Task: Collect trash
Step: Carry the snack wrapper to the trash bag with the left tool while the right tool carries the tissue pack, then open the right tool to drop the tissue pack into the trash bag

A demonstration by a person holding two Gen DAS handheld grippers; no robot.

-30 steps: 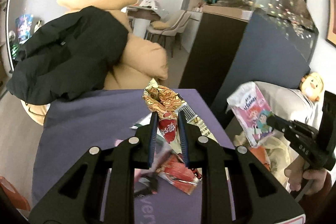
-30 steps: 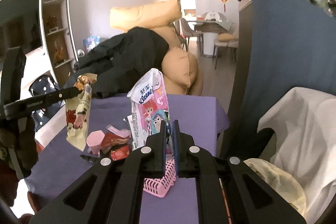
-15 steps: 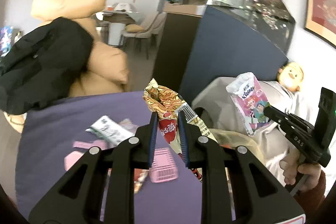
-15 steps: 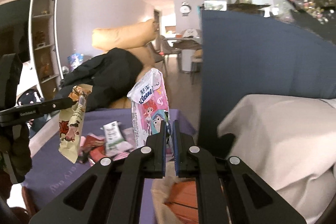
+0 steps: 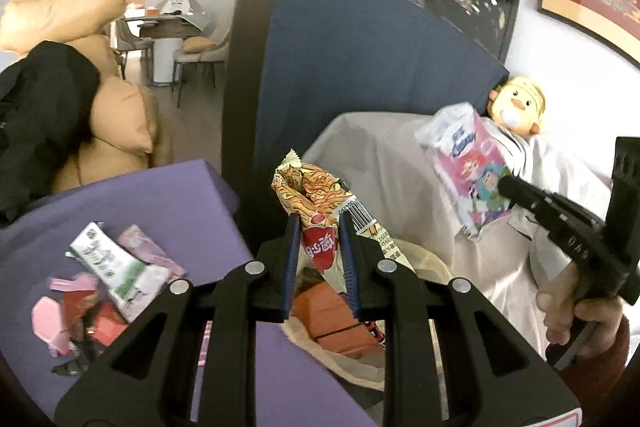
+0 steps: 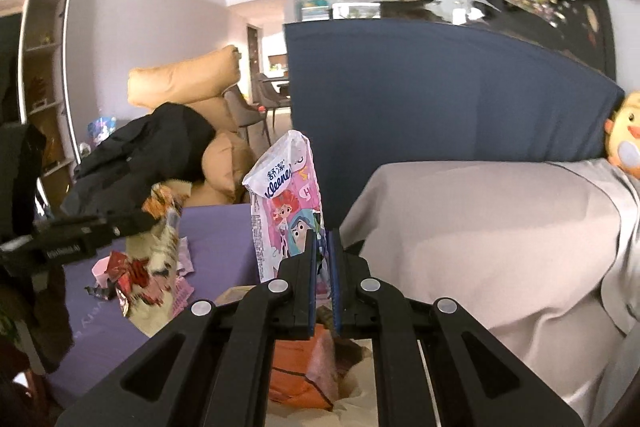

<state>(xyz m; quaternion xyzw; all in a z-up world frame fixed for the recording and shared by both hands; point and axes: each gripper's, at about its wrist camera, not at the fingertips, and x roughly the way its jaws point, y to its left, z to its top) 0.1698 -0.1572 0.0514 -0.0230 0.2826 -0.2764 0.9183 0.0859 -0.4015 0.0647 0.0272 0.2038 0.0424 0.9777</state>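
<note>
My left gripper (image 5: 320,231) is shut on a yellow and red noodle snack wrapper (image 5: 316,199) and holds it above a beige trash bag (image 5: 352,347) with orange packaging inside. My right gripper (image 6: 324,247) is shut on a pink Kleenex tissue pack (image 6: 286,195), above the same bag (image 6: 316,379). The right gripper and its pack (image 5: 468,171) show at the right of the left wrist view. The left gripper and its wrapper (image 6: 160,235) show at the left of the right wrist view.
Several wrappers (image 5: 108,267) lie on the purple table (image 5: 152,199) to the left. A sofa under a beige cover (image 6: 480,227) with a duck plush (image 5: 516,103) is on the right. A dark blue cabinet (image 5: 352,67) stands behind.
Both grippers have swung right from over the purple table to above the trash bag, each still holding its item.
</note>
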